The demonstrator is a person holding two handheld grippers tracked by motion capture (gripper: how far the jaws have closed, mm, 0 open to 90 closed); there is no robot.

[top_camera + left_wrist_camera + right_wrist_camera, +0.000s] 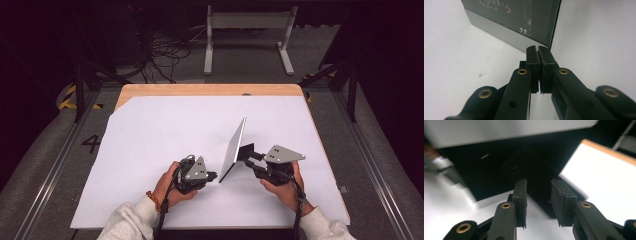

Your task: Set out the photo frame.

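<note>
A flat silver-edged picture frame (233, 148) stands tilted on the white sheet, propped by a black stand (246, 150) on its back. Its dark front with white writing (506, 15) faces my left gripper (214, 175), whose jaws are shut (538, 48) with nothing between them, just short of the frame's lower corner. My right gripper (253, 161) is behind the frame, beside the stand. In the right gripper view its jaws stand open (539, 182), pointing at the frame's black back (524, 157), which is blurred.
A white sheet (150, 140) covers most of the wooden table (200, 90). Beyond the far edge are floor cables (160, 55) and a white metal stand (247, 35). A rail (365, 165) runs along the floor on the right.
</note>
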